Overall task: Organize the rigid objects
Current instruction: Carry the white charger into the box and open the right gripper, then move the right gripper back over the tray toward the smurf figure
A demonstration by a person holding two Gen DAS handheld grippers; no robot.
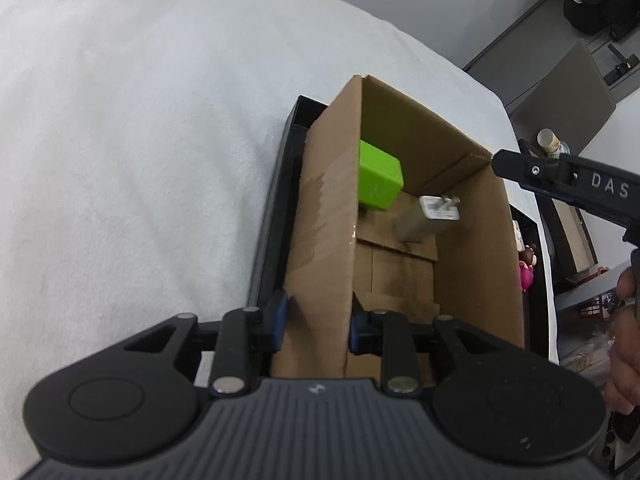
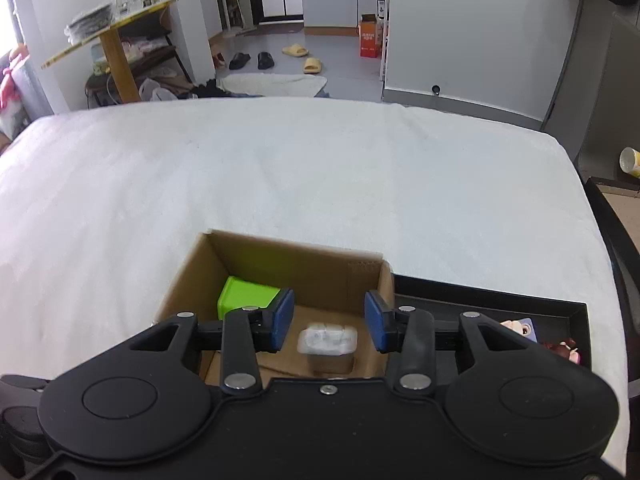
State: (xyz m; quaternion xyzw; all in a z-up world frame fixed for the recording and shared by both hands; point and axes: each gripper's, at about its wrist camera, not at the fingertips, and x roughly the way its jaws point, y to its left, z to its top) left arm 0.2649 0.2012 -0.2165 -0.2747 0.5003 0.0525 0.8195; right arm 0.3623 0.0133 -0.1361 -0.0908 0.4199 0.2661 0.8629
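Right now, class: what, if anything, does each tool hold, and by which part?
The left tool grips the cardboard box by its near side wall. The right tool holds nothing; the white charger lies free below its open pads.

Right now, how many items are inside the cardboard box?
2. A green block sits against the far-left wall of the cardboard box; a white charger plug lies mid-floor, below the right gripper. The near floor is hidden.
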